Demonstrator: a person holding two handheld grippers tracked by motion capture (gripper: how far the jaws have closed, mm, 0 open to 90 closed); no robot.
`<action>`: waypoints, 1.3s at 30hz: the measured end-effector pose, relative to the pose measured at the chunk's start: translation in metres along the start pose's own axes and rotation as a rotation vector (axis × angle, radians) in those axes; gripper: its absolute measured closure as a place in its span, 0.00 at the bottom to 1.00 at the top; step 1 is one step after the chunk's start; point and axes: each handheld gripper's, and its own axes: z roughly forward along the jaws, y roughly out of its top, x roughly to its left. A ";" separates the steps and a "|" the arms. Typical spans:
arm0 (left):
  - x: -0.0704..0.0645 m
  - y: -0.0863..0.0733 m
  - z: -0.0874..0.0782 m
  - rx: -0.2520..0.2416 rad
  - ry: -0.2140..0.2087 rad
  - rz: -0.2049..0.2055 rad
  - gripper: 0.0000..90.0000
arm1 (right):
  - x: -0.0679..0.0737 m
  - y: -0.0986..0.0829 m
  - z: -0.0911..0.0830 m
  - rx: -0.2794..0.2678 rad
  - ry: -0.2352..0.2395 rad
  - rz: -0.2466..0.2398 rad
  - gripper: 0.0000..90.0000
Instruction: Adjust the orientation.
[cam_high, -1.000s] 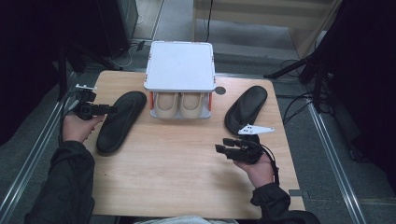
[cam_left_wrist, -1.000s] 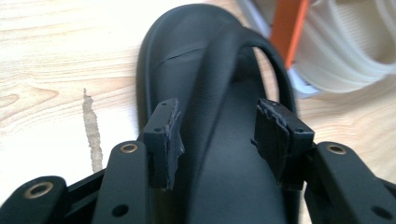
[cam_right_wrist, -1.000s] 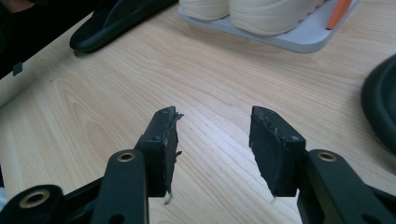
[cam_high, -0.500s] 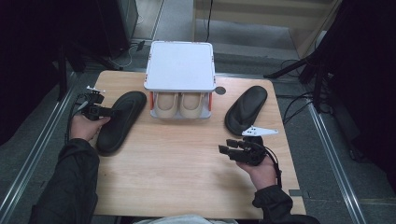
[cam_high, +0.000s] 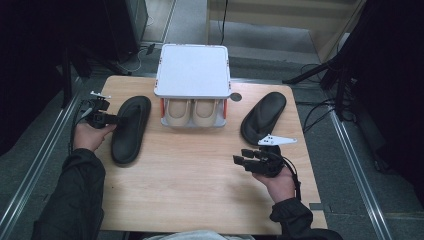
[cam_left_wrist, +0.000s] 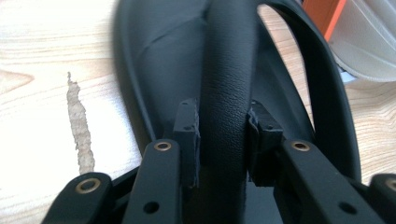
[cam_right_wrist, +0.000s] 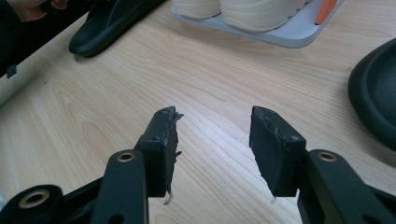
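A black sandal is seen lying on the left part of the wooden table, sole down; its long axis is set nearly along the table's depth, tilted slightly, with one rounded end turned toward the far edge and the other toward the person's side; which end is the toe cannot be told from the high view. The left gripper is brought in from the sandal's left side, and its fingers are closed on the sandal's strap, one pad pressed to each side of the strap, as is shown in the left gripper view; the strap is seen running away from the camera along the footbed. A second black sandal is laid on the right part of the table, its long axis slanted, the far end turned toward the far right corner and the near end toward the table's middle. Between the two sandals, at the far edge, a small shoe rack with a grey top and orange posts is placed, and a pair of cream shoes is kept under its top. The right gripper is held over bare wood near the right front of the table, apart from the second sandal; its fingers are spread open with nothing between them, and they are pointed leftward across the table toward the first sandal.
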 end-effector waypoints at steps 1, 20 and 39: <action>0.001 0.000 -0.001 0.002 -0.003 -0.007 0.79 | 0.000 0.000 0.000 0.000 0.001 0.001 0.58; -0.017 -0.007 -0.027 -0.015 -0.031 -0.042 0.79 | -0.003 0.005 0.002 -0.015 0.007 -0.007 0.58; -0.075 -0.052 -0.056 -0.026 -0.060 -0.005 0.78 | -0.015 0.022 0.006 -0.037 -0.001 -0.030 0.58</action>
